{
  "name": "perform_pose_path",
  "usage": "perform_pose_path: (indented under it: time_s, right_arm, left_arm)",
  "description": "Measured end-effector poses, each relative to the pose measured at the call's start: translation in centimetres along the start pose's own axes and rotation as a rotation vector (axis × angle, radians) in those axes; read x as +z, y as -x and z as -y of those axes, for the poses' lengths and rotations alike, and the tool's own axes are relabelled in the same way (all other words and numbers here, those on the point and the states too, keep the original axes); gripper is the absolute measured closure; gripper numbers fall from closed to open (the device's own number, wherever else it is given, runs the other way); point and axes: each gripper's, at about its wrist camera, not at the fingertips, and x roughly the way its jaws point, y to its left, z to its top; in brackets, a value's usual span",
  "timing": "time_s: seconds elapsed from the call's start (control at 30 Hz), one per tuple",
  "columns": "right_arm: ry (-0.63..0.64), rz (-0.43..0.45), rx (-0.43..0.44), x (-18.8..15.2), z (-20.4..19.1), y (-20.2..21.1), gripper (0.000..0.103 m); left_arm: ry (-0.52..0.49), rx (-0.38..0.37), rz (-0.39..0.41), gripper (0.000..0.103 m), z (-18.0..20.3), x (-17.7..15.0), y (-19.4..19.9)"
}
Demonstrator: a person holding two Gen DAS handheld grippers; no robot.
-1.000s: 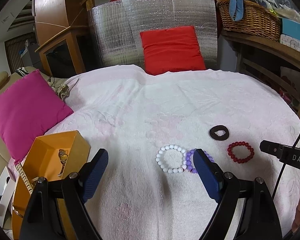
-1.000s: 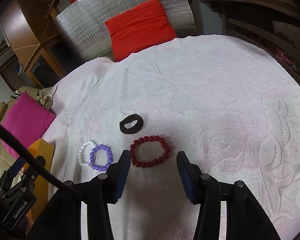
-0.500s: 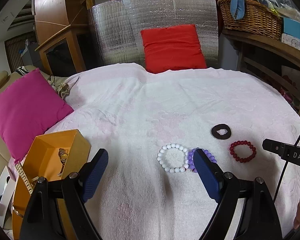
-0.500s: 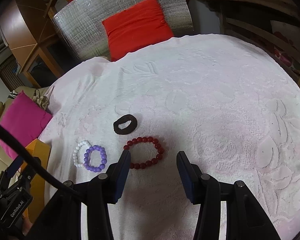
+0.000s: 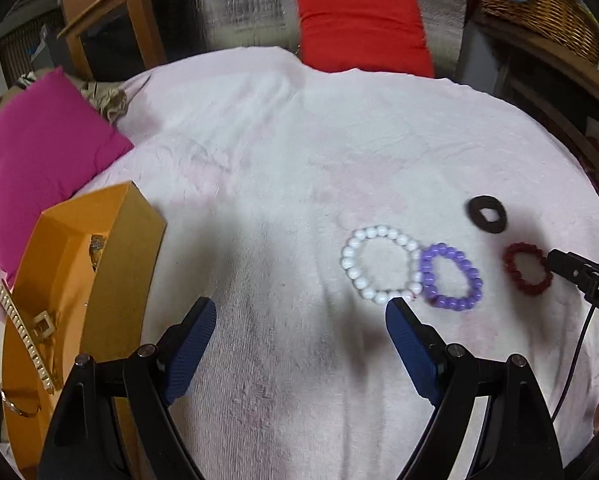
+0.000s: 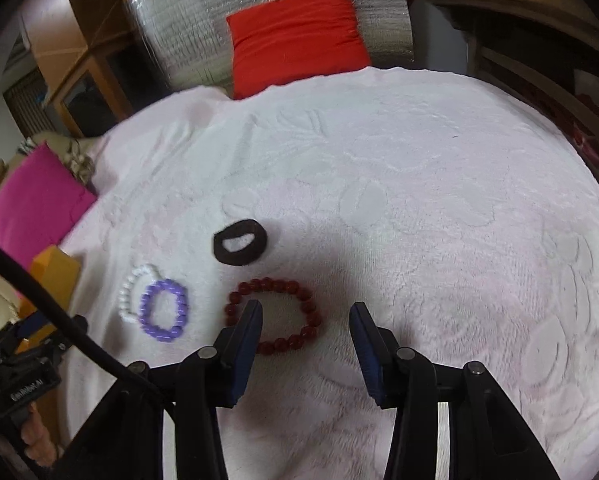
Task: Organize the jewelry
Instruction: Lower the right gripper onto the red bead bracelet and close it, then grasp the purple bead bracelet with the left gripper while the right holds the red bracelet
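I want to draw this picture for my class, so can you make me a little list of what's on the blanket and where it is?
white bracelet: touches purple one
purple bracelet: middle
red bracelet: at right gripper, open
black ring: behind red bracelet
orange box: left, jewelry inside
left gripper: open, empty

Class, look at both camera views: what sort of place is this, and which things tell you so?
Probably a lived-in room at home, likely a living room or bedroom. A pink towel-like cover lies over a soft surface, cushions sit around it, and a wicker basket stands on a wooden shelf.
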Motion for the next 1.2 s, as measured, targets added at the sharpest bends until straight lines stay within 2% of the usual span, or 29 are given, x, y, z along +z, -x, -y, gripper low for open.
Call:
perform_pose_path:
  time_s: [0.07,0.17,0.27,0.33,0.37,0.47,0.53,0.7,1.0,1.07,1.2]
  right_arm:
    - [0.019,-0.014,-0.016,0.2,-0.2,-0.9,0.065]
    - [0.044,-0.049,-0.043,0.4,-0.6,-2.4,0.069]
    - [0.100,-0.039,-0.099,0.4,-1.5,-3.0,0.072]
    - [0.134,-0.033,-0.124,0.2,-2.0,-3.1,0.088]
    - [0.158,-0.027,-0.136,0.1,-2.4,-3.1,0.092]
    - [0.202,-0.010,-0.170,-0.3,-3.0,-2.7,0.092]
    - [0.200,-0.004,-0.160,-0.4,-3.0,-2.3,0.092]
    - [0.158,0.026,-0.137,-0.1,-1.9,-0.9,0.092]
    - [0.078,0.010,-0.091,-0.2,0.2,-0.3,0.092]
    - [0.058,0.006,-0.078,-0.4,0.8,-0.1,0.092]
    - [0.044,-0.006,-0.070,-0.5,1.5,-0.1,0.092]
  left_arm:
    - [0.001,-0.012,0.000,0.016,-0.1,0.2,-0.4]
    - [0.004,-0.024,0.006,0.016,-0.4,0.3,-0.9]
    - [0.027,-0.034,-0.009,0.016,-1.0,0.7,-1.5]
    - [0.039,-0.049,-0.020,0.016,-1.1,0.7,-1.9]
    - [0.038,-0.053,-0.024,0.016,-1.1,0.8,-2.1]
    - [0.024,-0.051,-0.027,0.016,-0.6,0.6,-2.3]
    - [0.014,-0.059,-0.024,0.016,-0.1,0.5,-2.1]
    - [-0.028,-0.092,0.014,0.016,2.2,0.5,-0.7]
    - [-0.055,-0.098,0.015,0.017,5.7,0.7,-1.4]
    - [-0.048,-0.116,0.019,0.030,5.9,0.9,-1.5]
    - [-0.037,-0.141,-0.014,0.043,6.5,1.2,-2.9]
